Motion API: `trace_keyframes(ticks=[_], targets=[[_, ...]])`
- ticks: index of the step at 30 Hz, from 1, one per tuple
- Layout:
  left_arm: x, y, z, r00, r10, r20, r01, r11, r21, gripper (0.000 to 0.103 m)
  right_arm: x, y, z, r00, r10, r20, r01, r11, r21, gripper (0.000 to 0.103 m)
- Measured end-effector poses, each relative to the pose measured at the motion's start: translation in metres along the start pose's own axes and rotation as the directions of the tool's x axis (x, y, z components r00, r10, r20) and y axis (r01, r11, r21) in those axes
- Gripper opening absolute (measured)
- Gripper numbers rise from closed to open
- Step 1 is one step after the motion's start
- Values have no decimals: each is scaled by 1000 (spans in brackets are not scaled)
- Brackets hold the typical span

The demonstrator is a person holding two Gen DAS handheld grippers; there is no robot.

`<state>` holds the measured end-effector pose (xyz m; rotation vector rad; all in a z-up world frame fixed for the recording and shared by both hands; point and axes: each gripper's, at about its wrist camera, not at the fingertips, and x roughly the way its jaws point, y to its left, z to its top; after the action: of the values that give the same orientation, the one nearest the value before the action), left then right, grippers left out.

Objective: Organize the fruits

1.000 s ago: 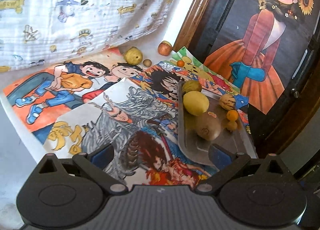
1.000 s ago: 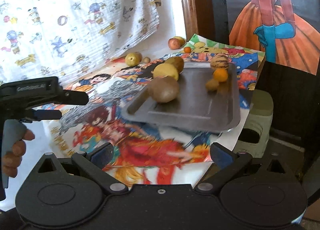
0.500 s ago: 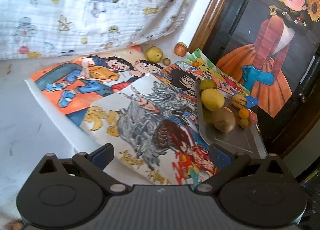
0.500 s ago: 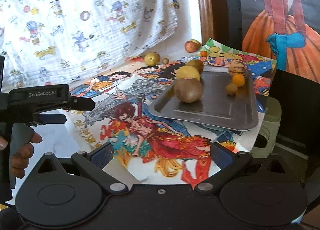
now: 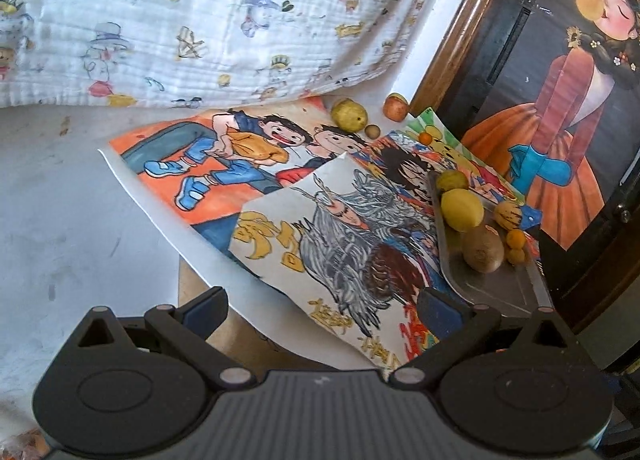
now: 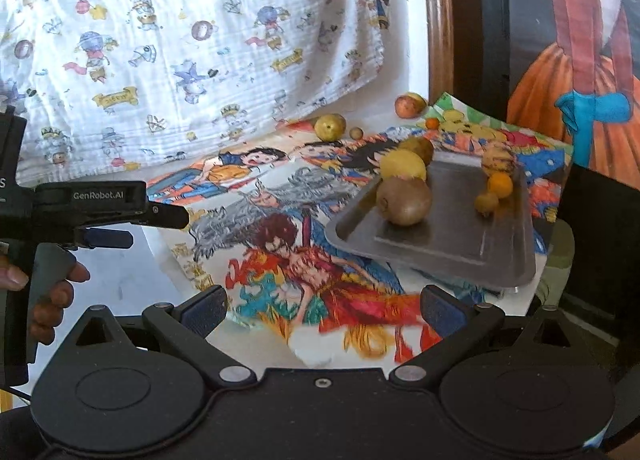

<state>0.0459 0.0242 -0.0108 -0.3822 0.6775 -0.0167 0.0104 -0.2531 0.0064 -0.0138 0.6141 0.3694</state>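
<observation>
Glossy drawn posters (image 5: 280, 187) on table, flat metal tray (image 6: 452, 236) holding fuzzy kiwi (image 6: 404, 200), smooth lemon (image 6: 402, 165), both grippers' fingers apart, empty.

A tray (image 6: 472, 248) sits at the right on overlapping drawings (image 6: 280, 219) spread over the table (image 5: 60, 199). In the tray lie six fruits — a kiwi (image 6: 404, 200) nearest, a lemon (image 6: 402, 165) just behind it, smaller ones to the right. Behind the drawings, by a hanging cloth (image 6: 180, 39), lie a pear (image 6: 330, 125) and an apple (image 6: 408, 104) — well apart from the tray.
</observation>
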Motion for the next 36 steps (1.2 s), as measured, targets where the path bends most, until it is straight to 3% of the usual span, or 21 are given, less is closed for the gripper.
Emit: trace_keyframes(ticks=[9,17,27,36], targets=[[3,16,15,999,38,18,-37,999,-21,103,5,4,36,999,-6,46,12,992,-127,102],[5,27,32,997,62,50,-61,998,-26,103,-2,-1,84,990,-16,139,65,933,-355,102],[5,14,67,991,46,125,-61,991,119,103,-2,-19,137,981,11,196,109,797,-594,102],[12,-6,98,984,13,178,-52,975,218,103,28,-33,163,984,19,179,97,781,-617,102]])
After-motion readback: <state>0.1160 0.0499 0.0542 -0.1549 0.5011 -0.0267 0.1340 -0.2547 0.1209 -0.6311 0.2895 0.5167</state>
